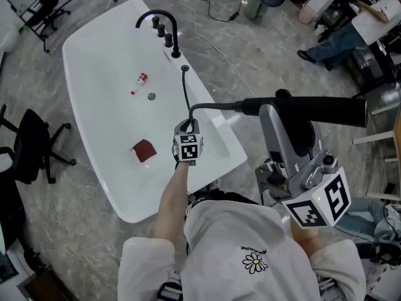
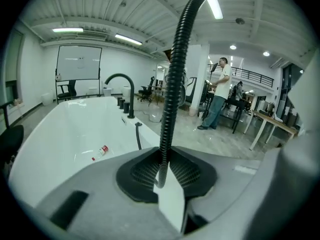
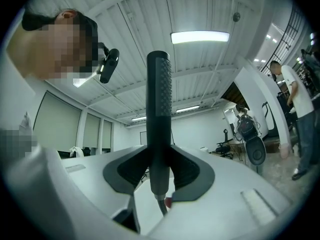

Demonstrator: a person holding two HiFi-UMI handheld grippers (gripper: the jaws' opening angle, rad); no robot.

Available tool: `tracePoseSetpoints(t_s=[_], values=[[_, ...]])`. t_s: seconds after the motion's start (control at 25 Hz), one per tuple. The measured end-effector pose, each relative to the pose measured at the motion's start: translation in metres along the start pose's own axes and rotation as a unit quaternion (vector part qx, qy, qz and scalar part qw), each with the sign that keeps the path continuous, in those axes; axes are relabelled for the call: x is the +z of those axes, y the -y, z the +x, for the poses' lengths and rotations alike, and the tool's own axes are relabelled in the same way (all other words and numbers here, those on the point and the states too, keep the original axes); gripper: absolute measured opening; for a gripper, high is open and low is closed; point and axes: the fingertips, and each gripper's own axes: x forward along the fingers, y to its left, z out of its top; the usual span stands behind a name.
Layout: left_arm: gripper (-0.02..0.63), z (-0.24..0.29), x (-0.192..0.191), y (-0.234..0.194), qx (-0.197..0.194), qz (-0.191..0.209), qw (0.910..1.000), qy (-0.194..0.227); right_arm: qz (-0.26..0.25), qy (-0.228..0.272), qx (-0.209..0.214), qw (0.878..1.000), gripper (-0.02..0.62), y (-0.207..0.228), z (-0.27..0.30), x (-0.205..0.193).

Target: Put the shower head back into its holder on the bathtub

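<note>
Right gripper (image 3: pixel 159 173) clamped on matte black stick-shaped shower head (image 3: pixel 159 99), held off the tub's near side; left gripper (image 2: pixel 167 173) pinched on its ribbed black hose (image 2: pixel 172 84), which trails to the glossy white oval bathtub (image 1: pixel 94 61) rim by the curved black faucet (image 1: pixel 160 19).

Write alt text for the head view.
Seen from above, a person's right gripper grips a black shower head and the left gripper grips its black hose at a white bathtub. A black faucet stands on the tub's far rim; a small bottle lies inside.
</note>
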Motion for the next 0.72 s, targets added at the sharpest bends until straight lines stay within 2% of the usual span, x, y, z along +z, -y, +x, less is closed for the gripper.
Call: tracePoseSetpoints(t_s=[0.16, 0.36, 0.52, 0.72], values=[[0.063, -0.015, 0.083, -0.024, 0.02, 0.022, 0.9973, 0.067, -0.021, 0.028, -0.013, 0.999, 0.14, 0.004, -0.006, 0.015], [0.064, -0.036, 0.188, -0.05, 0.039, 0.067, 0.9854, 0.152, -0.006, 0.043, -0.027, 0.999, 0.14, 0.013, -0.011, 0.012], [0.064, -0.064, 0.273, -0.061, 0.048, 0.105, 0.9686, 0.22, 0.021, 0.068, -0.03, 0.997, 0.14, 0.014, -0.011, 0.017], [0.064, -0.084, 0.364, -0.052, 0.054, 0.144, 0.9441, 0.291, 0.034, 0.101, -0.037, 0.994, 0.14, 0.029, -0.015, 0.036]])
